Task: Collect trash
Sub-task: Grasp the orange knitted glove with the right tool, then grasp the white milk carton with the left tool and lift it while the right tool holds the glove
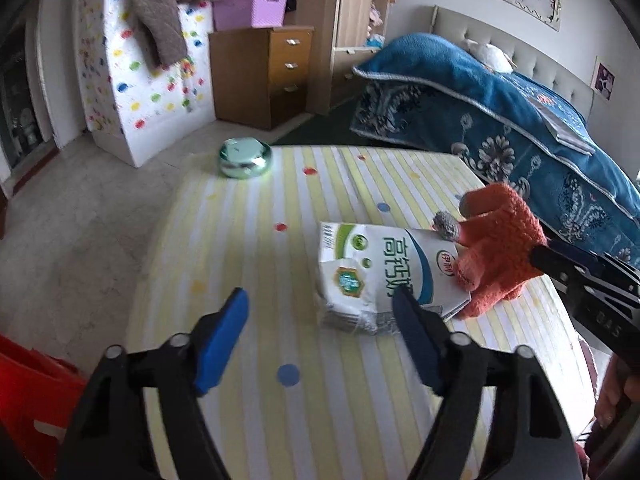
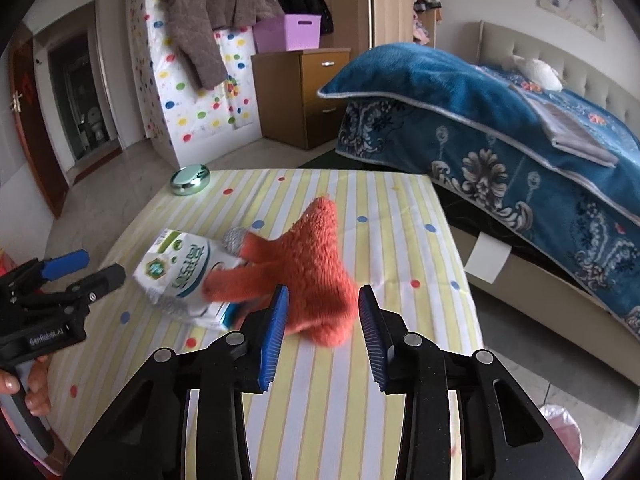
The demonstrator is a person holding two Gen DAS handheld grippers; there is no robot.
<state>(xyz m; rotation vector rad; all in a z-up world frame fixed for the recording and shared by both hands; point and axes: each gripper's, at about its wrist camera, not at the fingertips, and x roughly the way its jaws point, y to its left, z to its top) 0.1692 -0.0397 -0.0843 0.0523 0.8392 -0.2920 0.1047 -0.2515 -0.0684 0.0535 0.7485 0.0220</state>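
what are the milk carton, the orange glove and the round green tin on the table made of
Milk carton: apparently coated paperboard, slightly glossy, printed, creased and crushed.
Orange glove: fuzzy knit, likely wool or acrylic; one grey fingertip.
Round green tin: probably metal; shiny and mirror-like, though plated plastic is possible.

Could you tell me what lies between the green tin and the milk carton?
Only bare striped tablecloth between the green tin and the milk carton, in both wrist views.
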